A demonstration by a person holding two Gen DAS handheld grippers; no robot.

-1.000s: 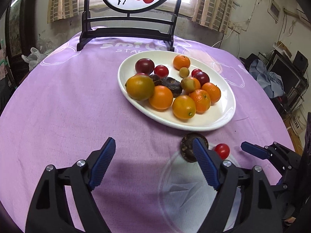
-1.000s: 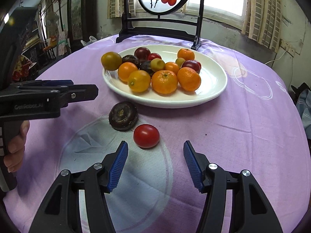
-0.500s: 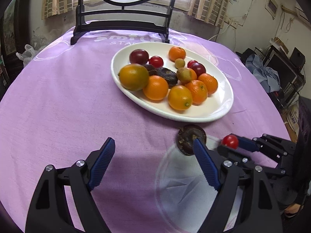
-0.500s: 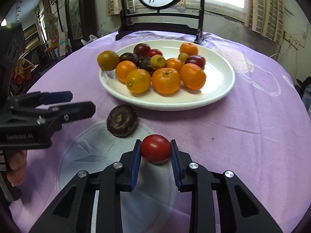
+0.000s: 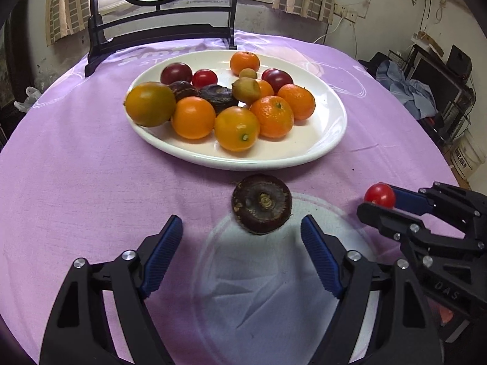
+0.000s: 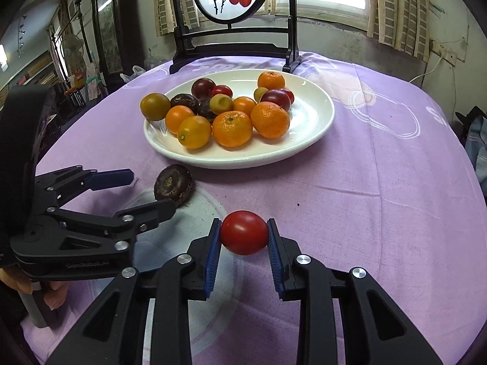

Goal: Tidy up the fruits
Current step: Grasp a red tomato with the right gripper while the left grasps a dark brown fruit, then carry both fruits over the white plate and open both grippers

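Tomato (image 6: 244,232) flanks hidden by right claw (image 6: 243,237) pads

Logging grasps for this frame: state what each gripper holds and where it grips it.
The right gripper holds the red tomato, its pads pressed on the tomato's left and right sides. The left gripper is open and holds nothing; the dark fruit lies ahead of it.

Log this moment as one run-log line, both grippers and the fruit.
right gripper: shut on red tomato, lifted | left gripper: open, near dark brown fruit on cloth | white plate: holds remaining fruit
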